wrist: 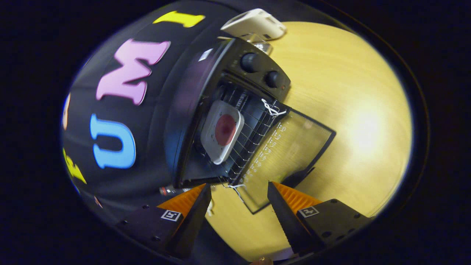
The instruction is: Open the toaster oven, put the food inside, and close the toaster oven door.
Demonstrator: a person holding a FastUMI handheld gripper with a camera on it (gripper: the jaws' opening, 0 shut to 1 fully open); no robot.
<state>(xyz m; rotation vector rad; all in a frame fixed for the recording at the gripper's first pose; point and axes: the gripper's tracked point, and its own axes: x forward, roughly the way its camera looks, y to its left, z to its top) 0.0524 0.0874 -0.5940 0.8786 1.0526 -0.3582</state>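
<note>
The black toaster oven (191, 92) stands on the pale wooden table, seen tilted, with its glass door (290, 154) folded down flat toward me. Inside, on the wire rack (254, 125), rests a white square plate (217, 143) carrying a round dark-red piece of food (225, 129). My gripper (239, 191) is open, with nothing between the fingers. The near corner of the lowered door lies just ahead of the fingertips and partly between them. Two round knobs (250, 62) sit on the oven's control panel.
A white box-shaped device (255, 24) lies on the table beyond the oven. White string loops hang at the door hinges (272, 108). The wooden tabletop (353, 110) spreads out beyond the door, bright with glare. The booth's black cloth wall stands behind the oven.
</note>
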